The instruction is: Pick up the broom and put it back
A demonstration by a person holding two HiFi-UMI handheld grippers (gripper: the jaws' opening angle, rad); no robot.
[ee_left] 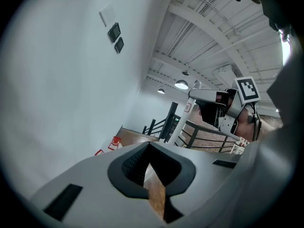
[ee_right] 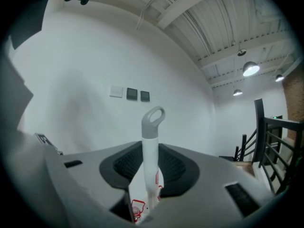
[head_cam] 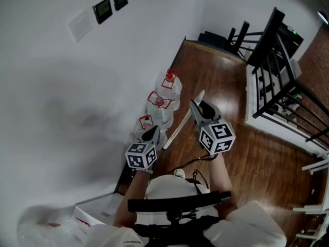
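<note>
Beside a white wall (head_cam: pixel 51 112), the right gripper (ee_right: pixel 149 161) has its jaws clamped on the broom (ee_right: pixel 151 141), picked up but not yet put back, while the left gripper (ee_left: pixel 149 161) is closed and empty.

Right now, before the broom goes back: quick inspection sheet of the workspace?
Surface: wooden floor beside a white wall.
Job's things: broom, white handle with a grey loop end, in the right gripper.
Clutter: water bottles with red caps, in a row against the wall.
Grippers: right gripper shut on the broom handle; left gripper shut, empty.
Cables: black cable below the right gripper.
Surroundings: black railing, chairs, wall panels.
</note>
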